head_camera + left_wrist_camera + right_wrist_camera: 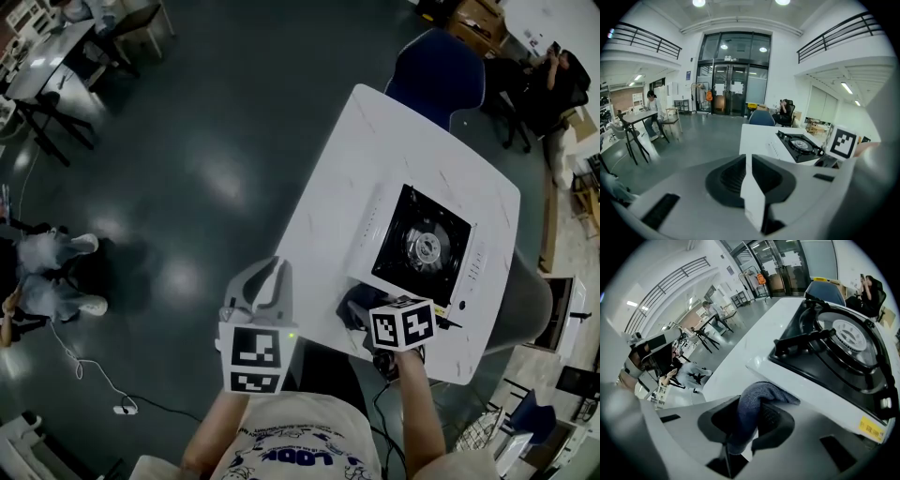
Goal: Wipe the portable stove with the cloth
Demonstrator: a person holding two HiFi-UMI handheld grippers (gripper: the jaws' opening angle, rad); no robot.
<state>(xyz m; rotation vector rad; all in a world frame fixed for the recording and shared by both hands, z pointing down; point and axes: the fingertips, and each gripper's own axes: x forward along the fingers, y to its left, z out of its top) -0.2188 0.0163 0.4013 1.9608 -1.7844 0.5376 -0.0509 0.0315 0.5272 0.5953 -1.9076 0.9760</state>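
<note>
head view: portable stove [422,246] on white table [328,206]; right gripper [364,314] at its near corner; left gripper [272,270] off the table edge, away from stove | left gripper view: jaws together, empty | right gripper view: jaws clamped on cloth [757,404], which seemingly touches the stove's white edge; judged wiping barely begun, top left to do

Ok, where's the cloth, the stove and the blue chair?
cloth [750,404], right gripper view, on its bunched-up fold.
stove [424,246], head view, on the round burner in its middle.
blue chair [439,70], head view, on its blue padding.
</note>
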